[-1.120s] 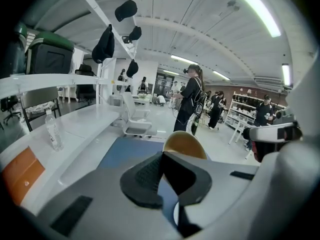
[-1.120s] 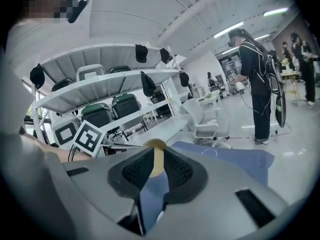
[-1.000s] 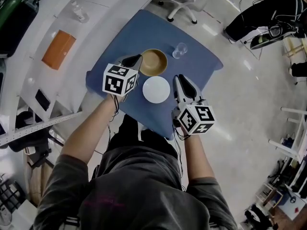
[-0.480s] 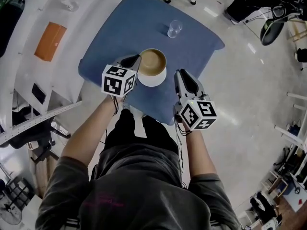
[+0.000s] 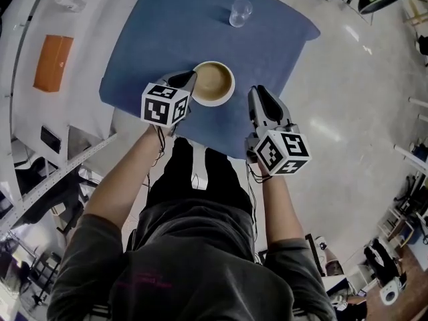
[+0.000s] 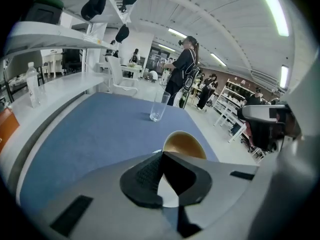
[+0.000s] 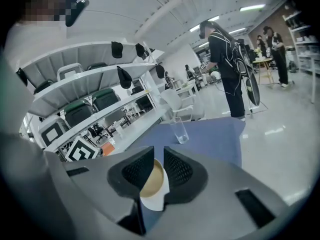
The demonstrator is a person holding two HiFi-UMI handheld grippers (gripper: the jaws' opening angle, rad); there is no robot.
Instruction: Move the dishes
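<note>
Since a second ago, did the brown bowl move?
Yes. The brown bowl has moved away from the glass, toward the person, and now sits over the white plate.

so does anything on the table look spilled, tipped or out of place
Nothing stands out. The brown bowl is level and centred over the white plate, the glass stands upright at the far side of the blue table, and no spill or damage shows.
</note>
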